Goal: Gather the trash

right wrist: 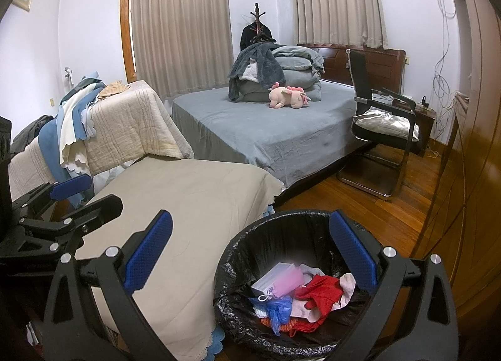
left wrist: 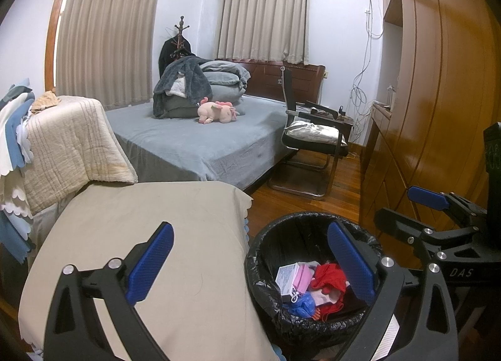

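Beside the trash bin: everything below is placed relative to this bin.
Trash bin (right wrist: 238, 267): round, lined with a black plastic bag, standing on the wooden floor (right wrist: 385, 217), close against the corner of the beige-covered table (right wrist: 194, 204).
Trash inside the bin: a white box with pink paper (right wrist: 278, 276), a red crumpled cloth (right wrist: 322, 292), a blue plastic bag (right wrist: 277, 309), pale pink fabric; all lie at the bottom.
Left gripper (left wrist: 250, 264): above the bin's left rim, its blue fingers (left wrist: 150, 264) spread wide with nothing between them; one finger is over the table cloth, the other over the bin's opening.
Right gripper (right wrist: 250, 260): above the bin, also spread wide and empty; one blue finger (right wrist: 352, 254) is over the far right rim, the other over the table.
Bed (right wrist: 266, 135): behind the bin, with grey sheet, folded grey bedding (right wrist: 281, 69) and a pink plush toy (right wrist: 289, 96).
Black chair (right wrist: 382, 123): behind the bin to the right, with a pale cushion on the seat.
Wooden wardrobe (left wrist: 438, 95): right of the bin.
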`<act>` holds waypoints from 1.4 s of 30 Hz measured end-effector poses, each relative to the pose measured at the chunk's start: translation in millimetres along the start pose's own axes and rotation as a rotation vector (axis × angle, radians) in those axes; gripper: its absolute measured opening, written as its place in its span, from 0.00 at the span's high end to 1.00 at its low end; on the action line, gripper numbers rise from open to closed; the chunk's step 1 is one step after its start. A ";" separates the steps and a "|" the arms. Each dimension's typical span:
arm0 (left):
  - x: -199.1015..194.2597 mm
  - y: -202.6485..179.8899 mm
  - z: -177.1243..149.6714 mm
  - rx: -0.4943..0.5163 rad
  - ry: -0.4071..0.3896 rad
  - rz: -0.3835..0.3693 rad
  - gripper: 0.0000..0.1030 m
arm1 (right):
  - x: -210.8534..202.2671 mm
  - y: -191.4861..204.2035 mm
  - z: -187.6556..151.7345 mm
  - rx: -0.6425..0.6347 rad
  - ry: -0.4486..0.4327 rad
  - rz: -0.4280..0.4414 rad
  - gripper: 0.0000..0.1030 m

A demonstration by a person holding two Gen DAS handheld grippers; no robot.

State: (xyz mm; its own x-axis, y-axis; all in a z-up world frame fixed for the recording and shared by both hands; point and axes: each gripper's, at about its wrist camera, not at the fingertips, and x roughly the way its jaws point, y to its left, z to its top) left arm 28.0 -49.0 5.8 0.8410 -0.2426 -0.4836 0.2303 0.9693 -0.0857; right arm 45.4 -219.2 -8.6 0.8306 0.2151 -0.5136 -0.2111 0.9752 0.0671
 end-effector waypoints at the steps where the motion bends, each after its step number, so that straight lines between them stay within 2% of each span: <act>1: 0.1 0.4 -0.4 0.000 0.000 0.000 0.06 | 0.1 0.0 0.0 0.000 0.000 0.000 0.05; 42: 0.4 3.1 -2.8 -0.006 0.006 0.000 0.06 | 0.3 1.1 0.6 0.000 0.004 0.001 0.05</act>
State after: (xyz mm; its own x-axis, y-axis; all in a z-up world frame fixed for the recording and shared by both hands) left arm 27.7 -46.0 2.9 0.8378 -0.2424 -0.4891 0.2276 0.9695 -0.0906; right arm 45.6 -218.1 -8.2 0.8284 0.2154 -0.5171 -0.2117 0.9750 0.0670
